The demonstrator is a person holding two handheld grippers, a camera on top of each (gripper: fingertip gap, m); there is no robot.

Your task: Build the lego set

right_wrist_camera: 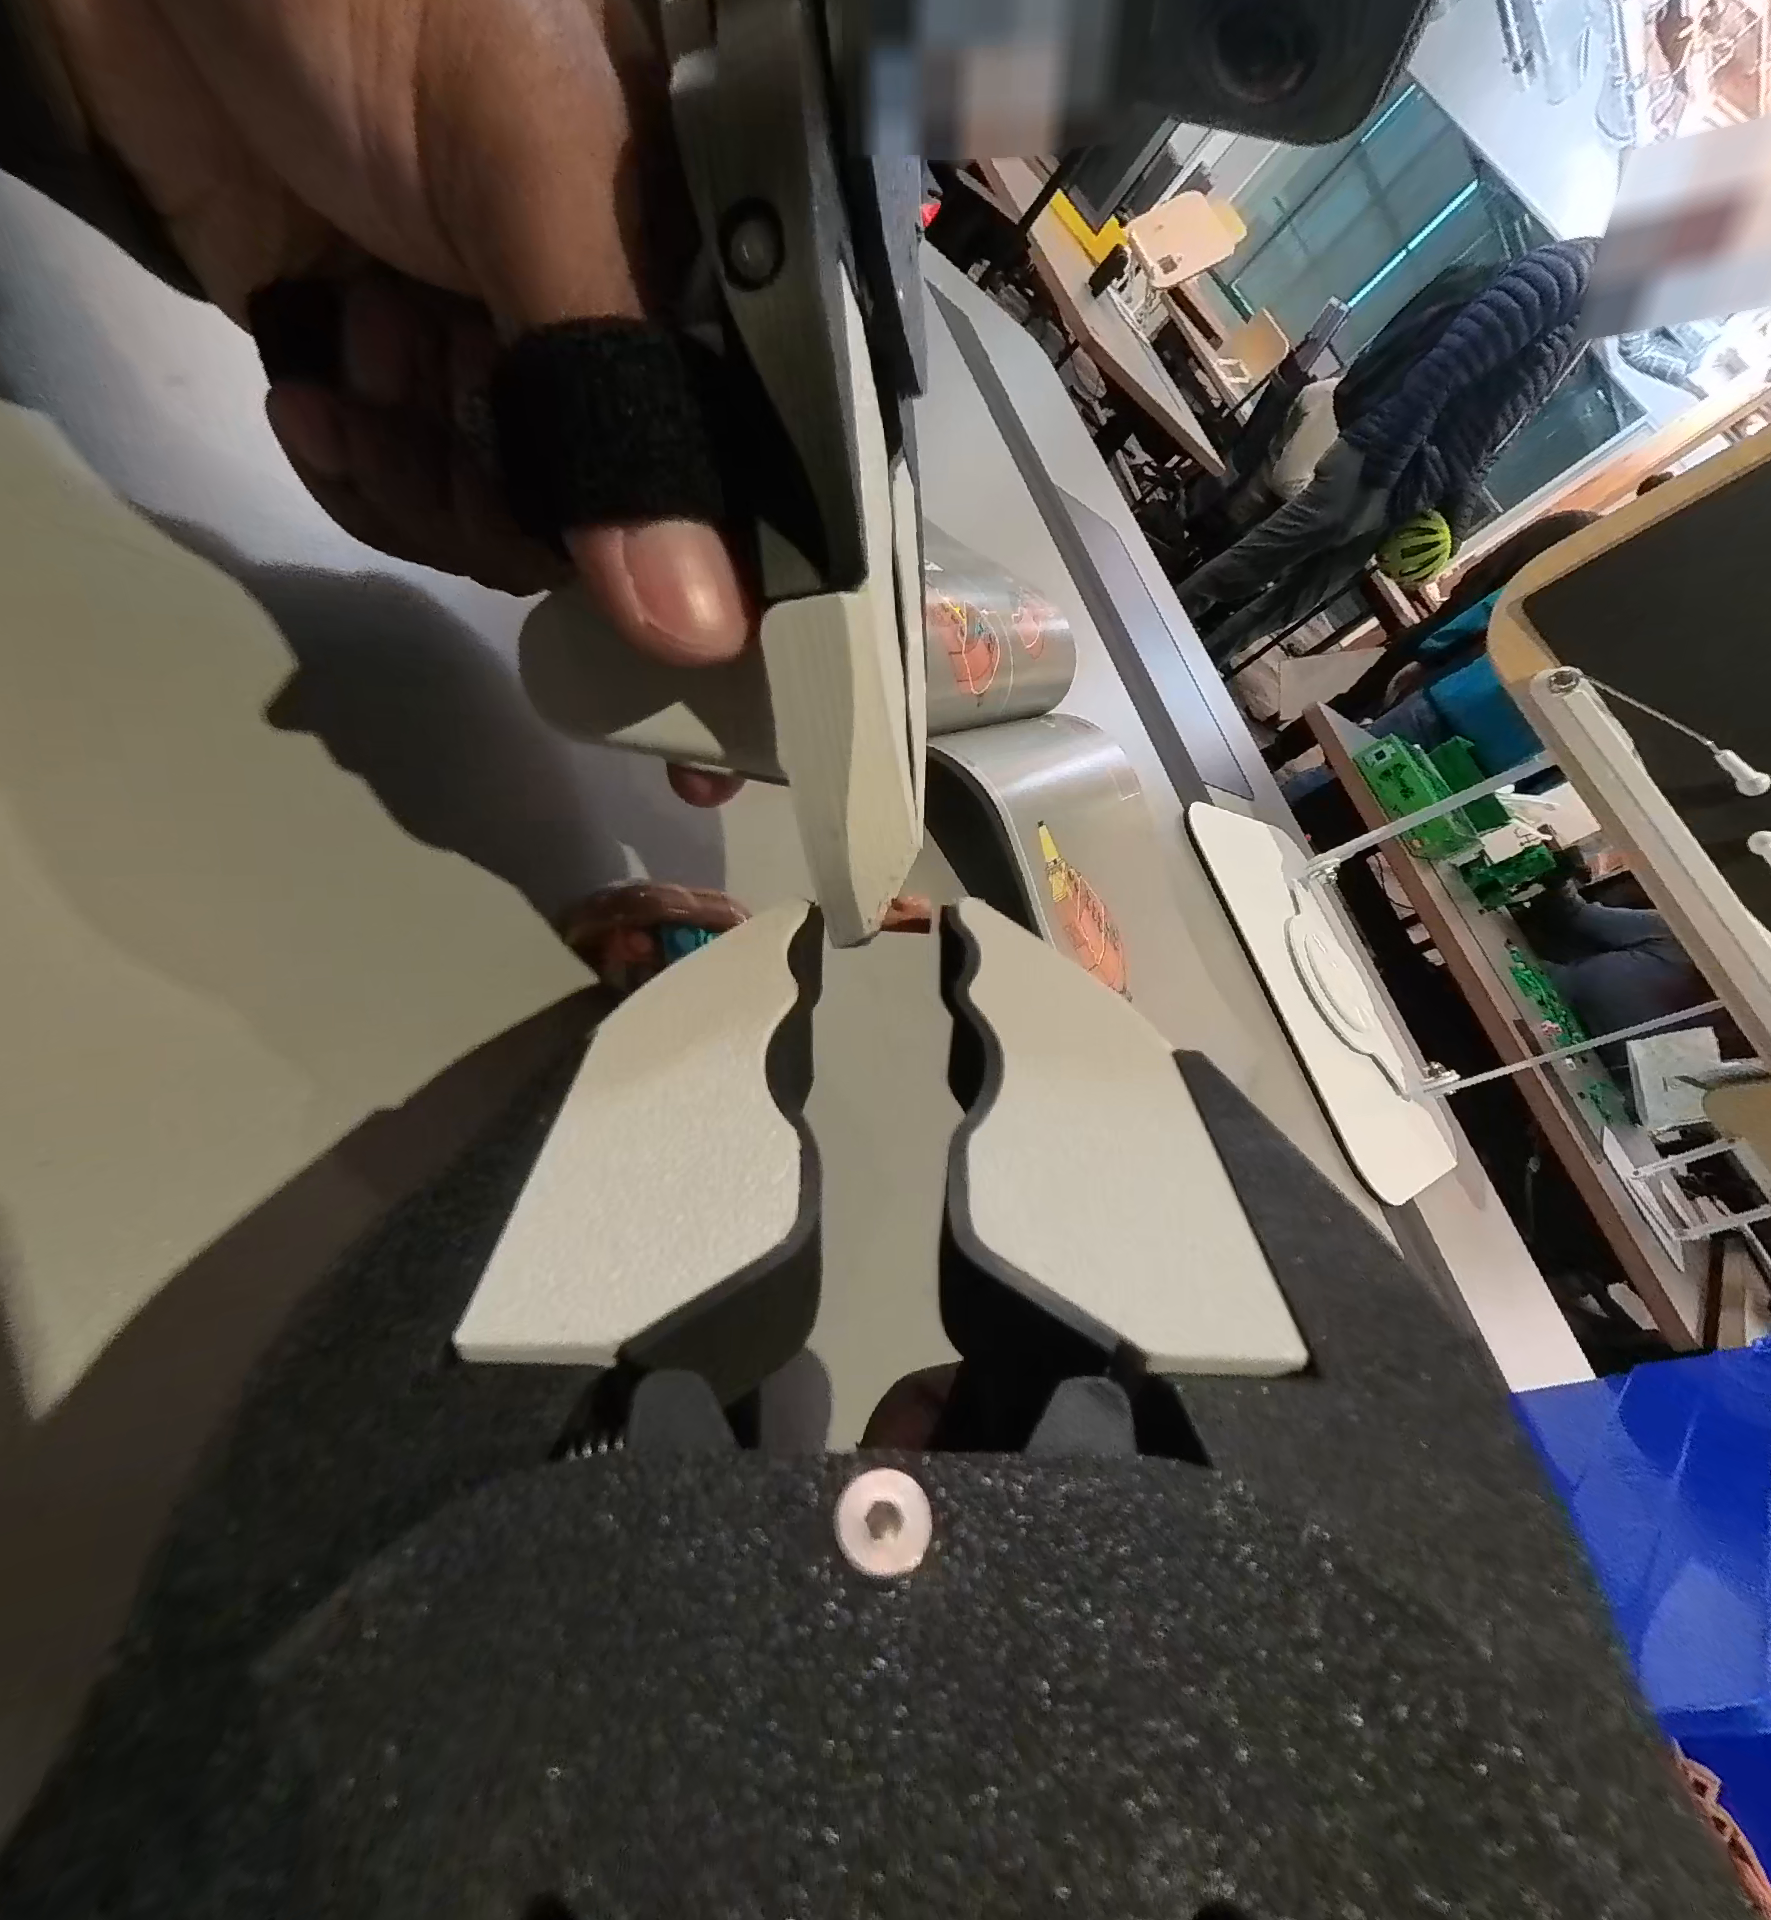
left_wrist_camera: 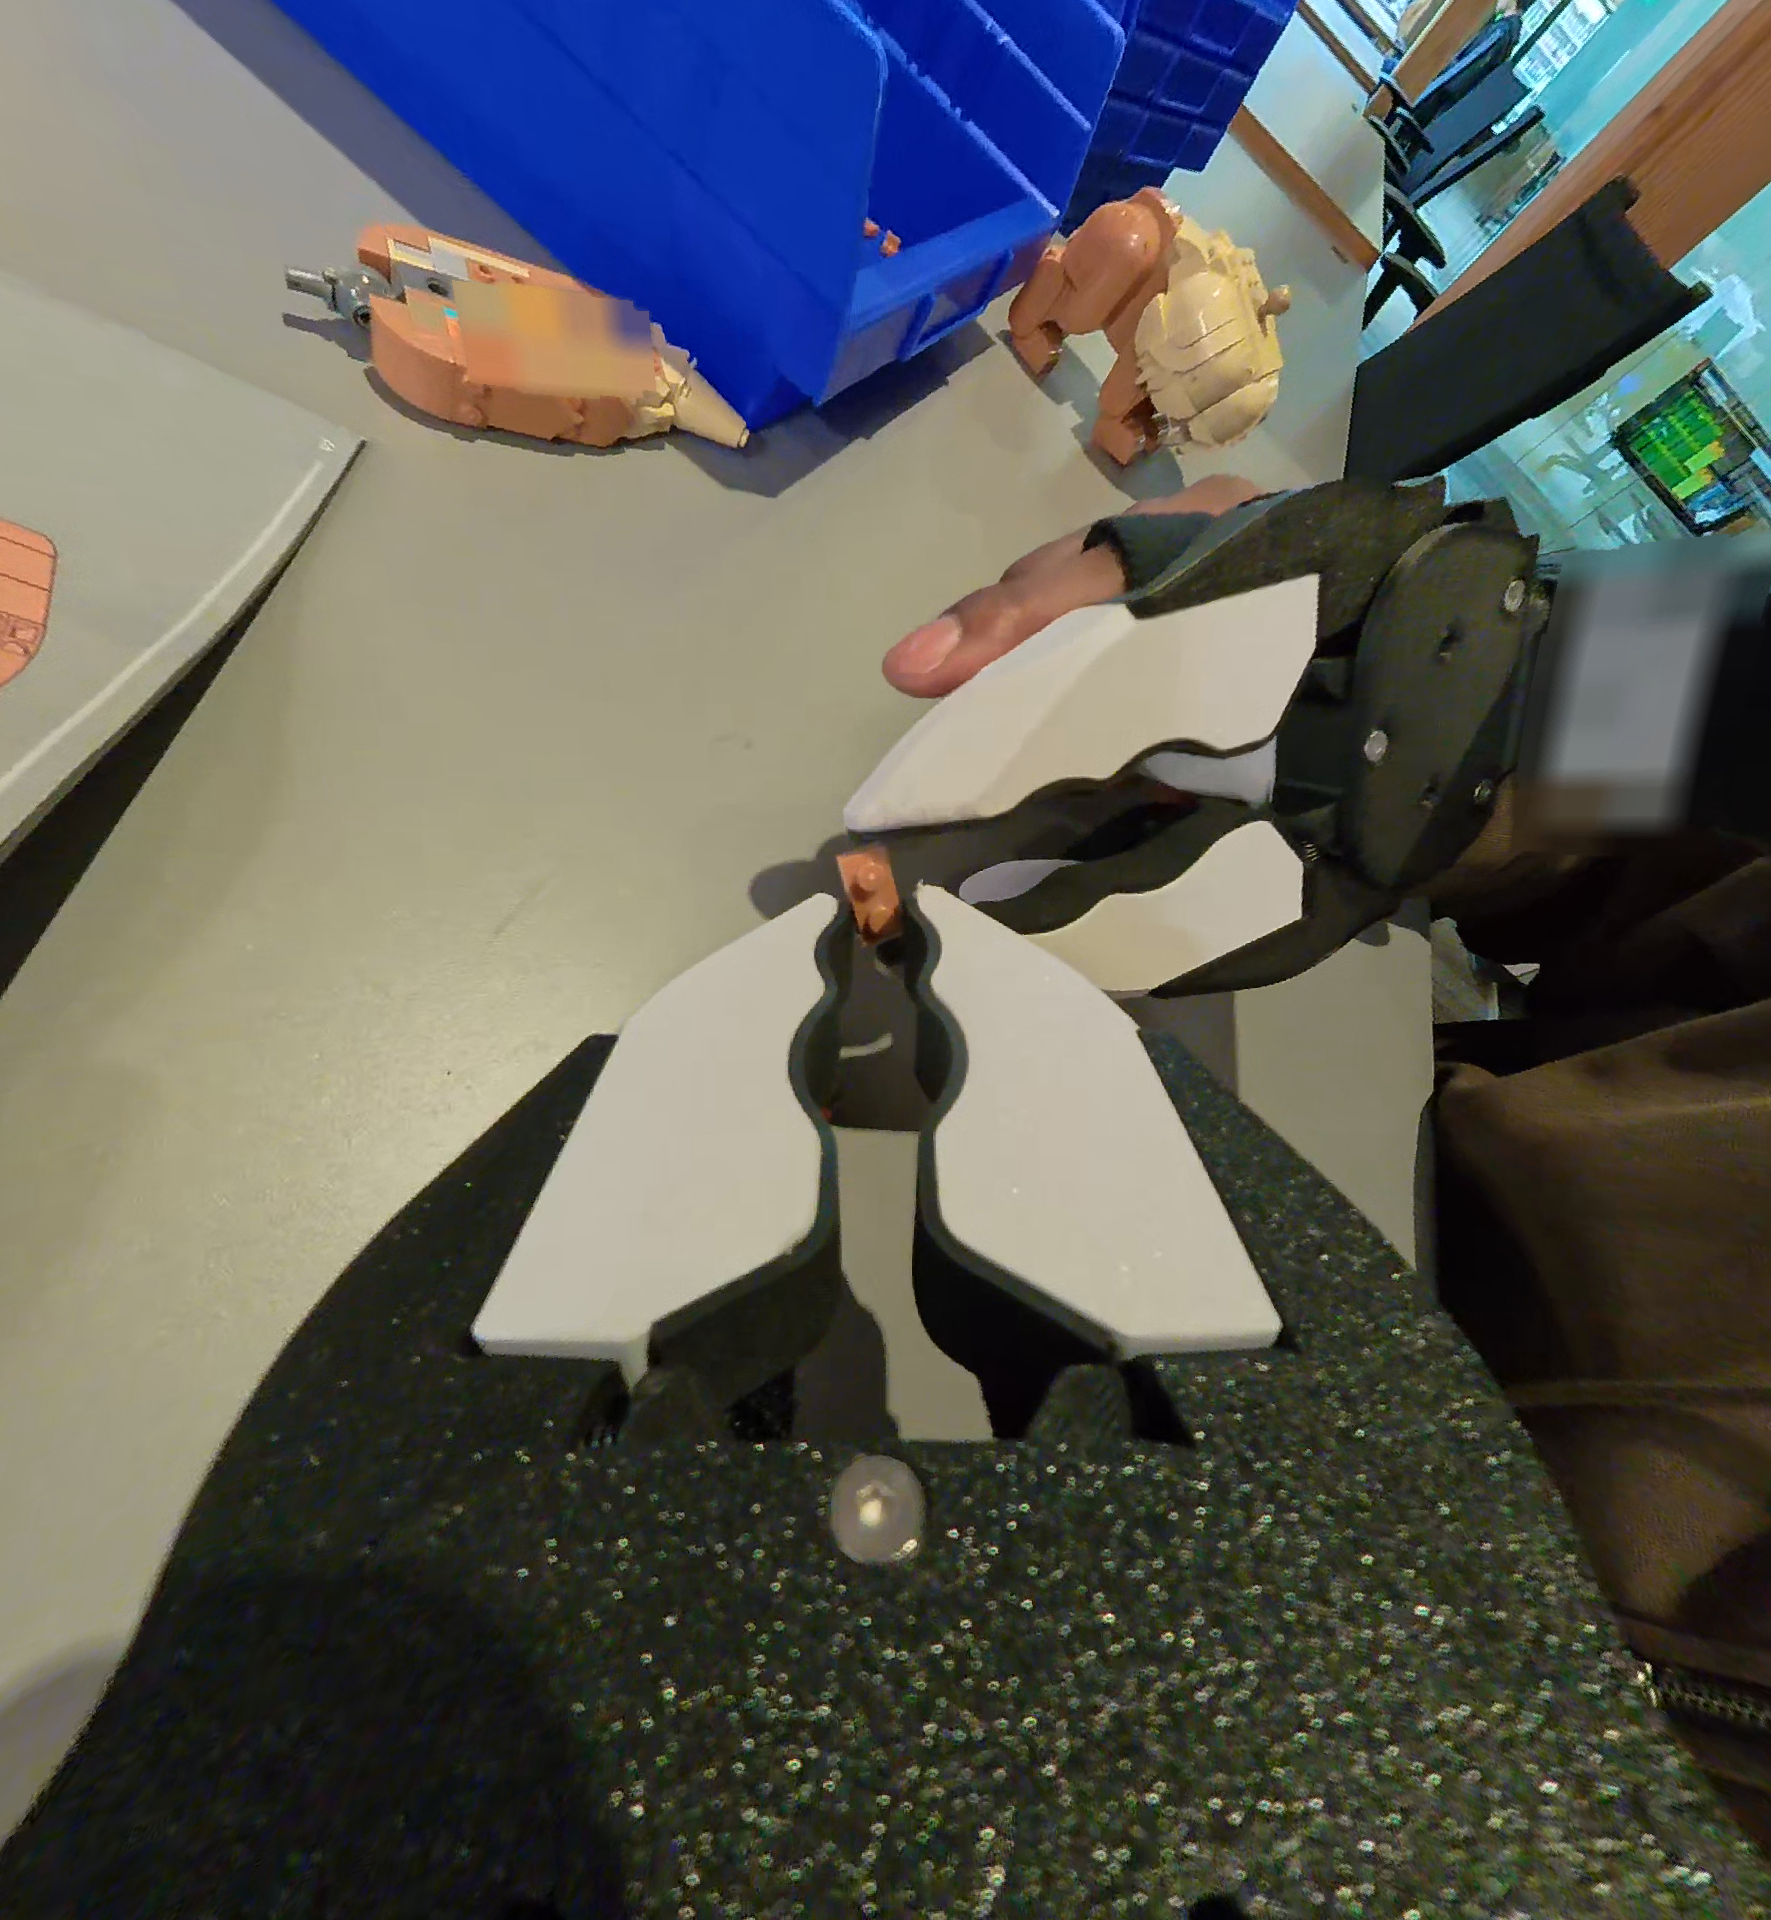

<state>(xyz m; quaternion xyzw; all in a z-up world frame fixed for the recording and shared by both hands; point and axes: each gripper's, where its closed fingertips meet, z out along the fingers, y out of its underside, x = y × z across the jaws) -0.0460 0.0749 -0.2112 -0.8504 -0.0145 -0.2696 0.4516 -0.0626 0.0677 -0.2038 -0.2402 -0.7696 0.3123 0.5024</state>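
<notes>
Now the left gripper (left_wrist_camera: 876, 914) pinches a small brown brick (left_wrist_camera: 868, 902) at its fingertips, above the grey tabletop (left_wrist_camera: 424, 831). Touching it from the right, the right gripper (right_wrist_camera: 876, 920) has fingers narrowly parted. Farther off lie 2 brown lego models (left_wrist_camera: 507, 343) beside blue bins (left_wrist_camera: 756, 156).

A: How much of the brick (left_wrist_camera: 873, 906) shows?
B: Only its top; the left tool (left_wrist_camera: 876, 920) covers the rest. In the right wrist view that tool hides nearly all of it.
A: The booklet (left_wrist_camera: 81, 582)?
B: Cut off by the picture's left edge.
A: And the model (left_wrist_camera: 507, 343) near the desk's (left_wrist_camera: 445, 779) far edge?
B: A mosaic patch blurs its middle; the bins (left_wrist_camera: 756, 156) run off the top.
</notes>
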